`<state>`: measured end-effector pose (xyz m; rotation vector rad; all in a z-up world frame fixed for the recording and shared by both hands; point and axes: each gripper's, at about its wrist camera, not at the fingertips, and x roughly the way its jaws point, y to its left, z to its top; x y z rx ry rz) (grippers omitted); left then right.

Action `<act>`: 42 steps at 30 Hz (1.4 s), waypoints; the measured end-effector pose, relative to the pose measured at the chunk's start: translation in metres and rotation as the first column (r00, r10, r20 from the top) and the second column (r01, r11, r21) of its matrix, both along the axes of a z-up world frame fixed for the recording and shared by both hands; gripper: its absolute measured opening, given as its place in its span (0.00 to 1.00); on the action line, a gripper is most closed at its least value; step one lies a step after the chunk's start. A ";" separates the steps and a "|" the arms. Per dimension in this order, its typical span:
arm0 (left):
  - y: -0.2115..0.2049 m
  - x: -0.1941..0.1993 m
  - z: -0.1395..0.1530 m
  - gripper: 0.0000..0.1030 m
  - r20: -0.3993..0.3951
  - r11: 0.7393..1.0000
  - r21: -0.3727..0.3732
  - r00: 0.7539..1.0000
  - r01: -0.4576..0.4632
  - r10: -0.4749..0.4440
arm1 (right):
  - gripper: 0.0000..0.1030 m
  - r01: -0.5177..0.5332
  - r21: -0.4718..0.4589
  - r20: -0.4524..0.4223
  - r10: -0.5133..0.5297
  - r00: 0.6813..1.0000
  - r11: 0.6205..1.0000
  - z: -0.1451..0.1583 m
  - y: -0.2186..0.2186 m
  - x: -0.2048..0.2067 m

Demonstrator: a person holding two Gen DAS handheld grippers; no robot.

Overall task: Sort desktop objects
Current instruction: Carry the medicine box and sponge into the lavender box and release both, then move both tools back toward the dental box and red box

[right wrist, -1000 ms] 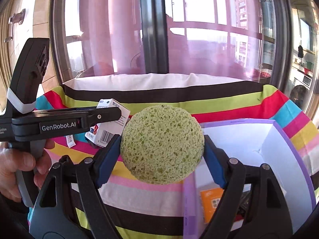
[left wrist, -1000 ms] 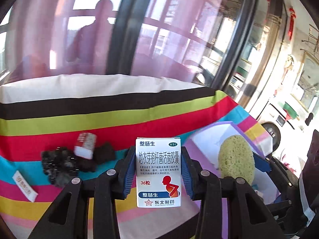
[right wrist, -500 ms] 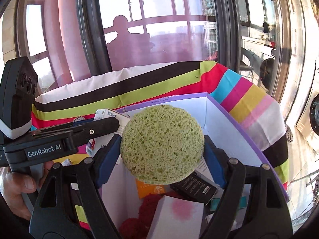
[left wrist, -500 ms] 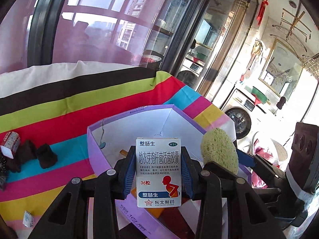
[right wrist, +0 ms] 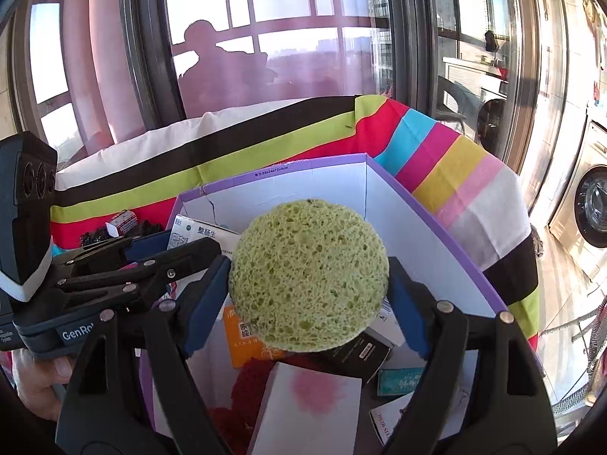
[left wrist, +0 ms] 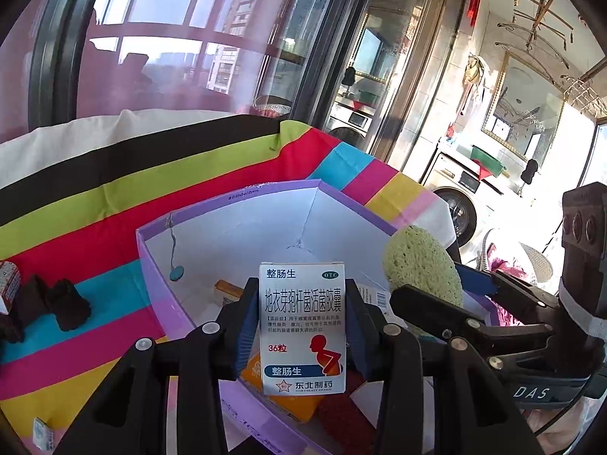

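Left gripper (left wrist: 302, 326): fingers opening, white upright medicine carton (left wrist: 302, 328) between them, long axis 12-to-6.
Right gripper (right wrist: 308, 280): fingers wide, gripping round green sponge (right wrist: 308, 275).
Purple-rimmed cardboard box (right wrist: 428, 227): beneath both.

Bright stripes, a purple box, and two pale things in your dark blue pads.

Your cloth (left wrist: 189, 174) runs in bands of white, black, lime green, red, cyan, magenta, yellow and pale pink. Your box (right wrist: 436, 227) has a purple rim and outside, with white walls inside. Your medicine carton (left wrist: 302, 326) is white with blue lettering, a blue band low down and a red figure. Your sponge (right wrist: 309, 275) is pale yellow-green, pitted all over. In the box you see an orange packet (right wrist: 242, 341), a black carton (right wrist: 360, 352), a teal card (right wrist: 398, 379), red yarn (right wrist: 246, 386) and a white carton with a pink blotch (right wrist: 307, 409). The lumps (left wrist: 68, 303) on your cloth are near black.
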<state>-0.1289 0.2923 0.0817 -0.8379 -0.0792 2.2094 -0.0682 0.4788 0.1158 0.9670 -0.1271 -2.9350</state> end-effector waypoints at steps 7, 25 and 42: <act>-0.009 -0.004 -0.003 0.59 0.005 1.000 -0.008 1.000 -0.015 0.015 | 0.91 0.019 0.019 0.012 -0.019 1.000 1.000 -0.002 -0.001 0.000; -0.133 -0.010 0.055 0.80 -0.340 0.838 -0.090 0.808 -0.538 0.482 | 0.96 -0.022 -0.002 0.076 0.022 0.997 1.000 -0.006 -0.005 -0.008; -0.360 -0.071 -0.038 0.80 0.058 0.455 -0.338 0.465 -0.824 0.884 | 0.98 -0.358 -0.189 0.017 0.367 0.930 0.915 0.065 -0.119 -0.031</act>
